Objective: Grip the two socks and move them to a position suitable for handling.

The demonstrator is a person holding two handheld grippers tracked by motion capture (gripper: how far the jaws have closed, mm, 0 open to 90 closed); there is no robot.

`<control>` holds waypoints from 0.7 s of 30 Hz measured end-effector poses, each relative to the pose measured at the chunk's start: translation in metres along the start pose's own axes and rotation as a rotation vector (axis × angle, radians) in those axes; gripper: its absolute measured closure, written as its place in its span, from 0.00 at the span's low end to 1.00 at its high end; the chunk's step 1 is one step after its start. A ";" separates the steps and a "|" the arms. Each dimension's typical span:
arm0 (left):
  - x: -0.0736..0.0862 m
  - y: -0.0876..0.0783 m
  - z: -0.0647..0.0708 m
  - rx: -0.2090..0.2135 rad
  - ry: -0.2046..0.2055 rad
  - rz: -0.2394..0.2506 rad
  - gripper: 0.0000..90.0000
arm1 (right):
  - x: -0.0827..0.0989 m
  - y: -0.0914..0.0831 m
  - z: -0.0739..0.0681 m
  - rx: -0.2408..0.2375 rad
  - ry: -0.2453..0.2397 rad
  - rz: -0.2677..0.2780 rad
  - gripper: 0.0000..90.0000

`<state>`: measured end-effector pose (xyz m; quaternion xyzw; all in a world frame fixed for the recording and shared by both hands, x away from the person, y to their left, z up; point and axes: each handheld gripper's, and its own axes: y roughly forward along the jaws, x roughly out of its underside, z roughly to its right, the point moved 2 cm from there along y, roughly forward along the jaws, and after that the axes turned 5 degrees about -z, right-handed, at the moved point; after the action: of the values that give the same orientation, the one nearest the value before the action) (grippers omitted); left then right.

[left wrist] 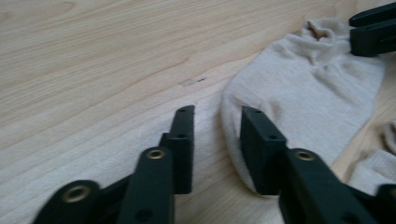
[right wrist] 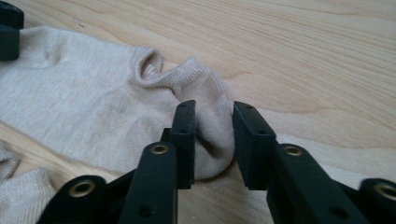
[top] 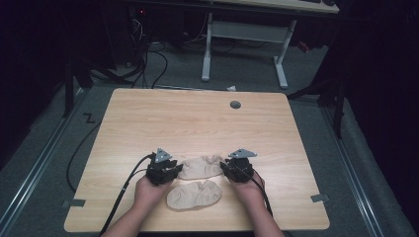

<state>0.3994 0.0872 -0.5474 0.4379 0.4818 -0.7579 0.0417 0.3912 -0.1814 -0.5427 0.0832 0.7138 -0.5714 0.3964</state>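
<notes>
The farther beige sock [top: 200,167] lay flat on the wooden table [top: 197,118], stretched between the two grippers near the person's edge. Its toe end sat at the left gripper [left wrist: 217,140]: in the left gripper view the rounded edge of the sock [left wrist: 299,98] reached in between the two black jaws, one jaw over the fabric, the other over bare wood beside it. Those jaws stood partly apart, pads not pressing on the cloth. At the other end, the cuff bunched up into the right gripper [right wrist: 214,140]: in the right gripper view the ribbed heel of the sock [right wrist: 93,107] filled the gap between the jaws, the left pad touching it, the right pad just beside it; whether it was truly pinched I could not tell. A second sock [top: 193,195] lay closer to the person, just beside the first, between both hands.
</notes>
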 end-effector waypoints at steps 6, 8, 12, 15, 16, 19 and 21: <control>0.000 0.002 0.007 0.032 0.018 -0.014 0.96 | 0.000 0.001 -0.002 -0.003 -0.020 0.005 0.88; 0.000 0.002 0.008 0.022 0.033 -0.012 0.97 | 0.000 0.000 -0.003 -0.003 -0.024 0.004 0.91; -0.001 -0.002 0.013 0.000 0.072 0.024 0.97 | 0.000 -0.001 -0.006 0.032 -0.055 0.010 0.94; -0.004 -0.009 0.014 -0.001 0.084 0.060 0.97 | -0.002 -0.009 -0.009 0.042 -0.069 0.051 0.94; -0.005 -0.012 0.015 -0.001 0.085 0.069 0.97 | -0.003 -0.012 -0.009 0.039 -0.072 0.066 0.94; -0.008 -0.019 0.015 0.005 0.088 0.089 0.97 | -0.006 -0.019 -0.012 0.035 -0.078 0.098 0.94; -0.010 -0.024 0.015 0.016 0.089 0.094 0.97 | -0.006 -0.022 -0.015 0.030 -0.083 0.113 0.94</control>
<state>0.3847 0.0844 -0.5216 0.4938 0.4559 -0.7387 0.0522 0.3757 -0.1731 -0.5216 0.1054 0.6823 -0.5615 0.4561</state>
